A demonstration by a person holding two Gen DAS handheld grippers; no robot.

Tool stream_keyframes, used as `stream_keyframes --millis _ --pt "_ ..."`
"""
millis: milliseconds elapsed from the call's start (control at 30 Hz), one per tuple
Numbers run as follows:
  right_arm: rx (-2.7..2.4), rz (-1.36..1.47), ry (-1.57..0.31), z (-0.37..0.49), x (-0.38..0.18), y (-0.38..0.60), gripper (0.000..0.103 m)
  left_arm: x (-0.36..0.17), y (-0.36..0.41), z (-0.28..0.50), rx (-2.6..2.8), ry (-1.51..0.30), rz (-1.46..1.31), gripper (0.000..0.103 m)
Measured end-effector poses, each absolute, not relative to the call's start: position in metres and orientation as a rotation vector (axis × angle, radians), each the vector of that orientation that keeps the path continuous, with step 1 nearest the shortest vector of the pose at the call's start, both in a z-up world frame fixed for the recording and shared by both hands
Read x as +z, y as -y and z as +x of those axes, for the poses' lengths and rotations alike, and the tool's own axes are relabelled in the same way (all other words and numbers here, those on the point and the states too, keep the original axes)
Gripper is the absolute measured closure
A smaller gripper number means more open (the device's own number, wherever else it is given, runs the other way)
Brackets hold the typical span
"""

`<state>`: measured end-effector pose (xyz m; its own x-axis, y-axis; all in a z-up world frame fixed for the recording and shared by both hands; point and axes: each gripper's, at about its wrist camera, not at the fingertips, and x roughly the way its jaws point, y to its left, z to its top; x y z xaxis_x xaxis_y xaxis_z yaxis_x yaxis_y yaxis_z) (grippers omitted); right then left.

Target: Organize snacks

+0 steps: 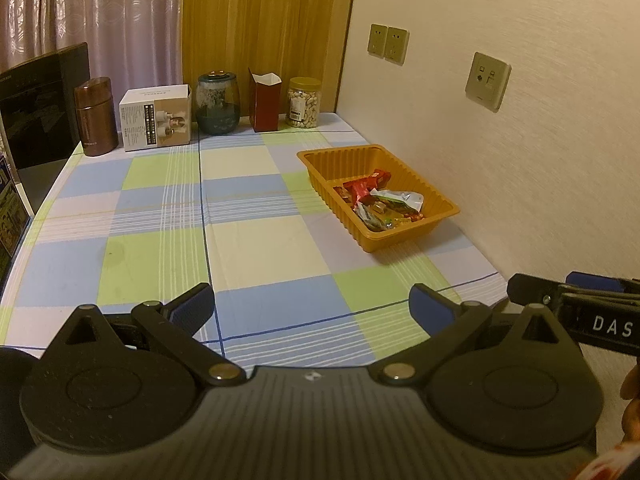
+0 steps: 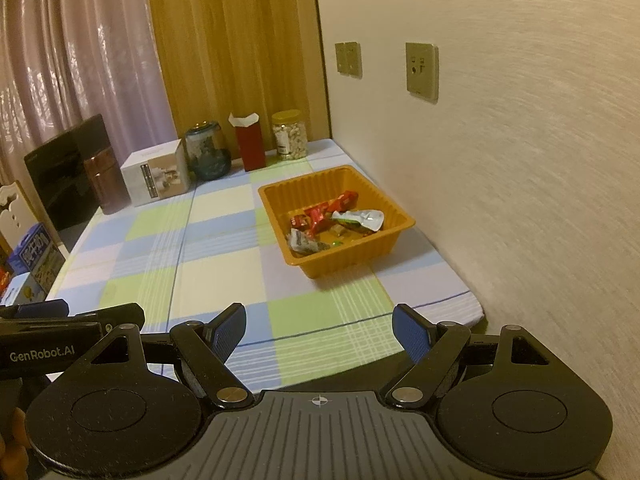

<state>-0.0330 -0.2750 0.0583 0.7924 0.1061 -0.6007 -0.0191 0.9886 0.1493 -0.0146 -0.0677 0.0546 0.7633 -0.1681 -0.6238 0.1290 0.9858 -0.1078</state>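
Note:
An orange ribbed plastic tray (image 1: 320, 160) (image 2: 276, 196) sits on the checked tablecloth by the right wall. Inside it lies a heap of wrapped snacks (image 1: 380, 200) (image 2: 332, 220), red, white and green packets. My left gripper (image 1: 312, 308) hovers over the near edge of the table, open, nothing between its blue pads. My right gripper (image 2: 318, 332) is beside it on the right, also open and empty, with the tray ahead of it. Each gripper shows at the edge of the other's view.
Along the back stand a brown flask (image 1: 95, 116), a white box (image 1: 156, 118), a dark glass jar (image 1: 218, 104), a red carton (image 1: 264, 100) and a jar of nuts (image 1: 304, 102). A black appliance (image 1: 40, 108) and colourful boxes (image 2: 36, 256) lie at the left.

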Motion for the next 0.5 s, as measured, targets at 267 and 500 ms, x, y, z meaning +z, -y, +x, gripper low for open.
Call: stream_keyframes --millis 267,500 --pt "0.068 0.138 -0.656 -0.0332 0.0576 0.2744 0.023 0.0530 0.0662 -0.0151 -0.161 -0.685 -0.062 0.000" --pt "0.067 0.139 -0.655 -0.0335 0.0572 0.2740 0.023 0.0527 0.0668 -0.0145 -0.161 -0.685 -0.061 0.000"
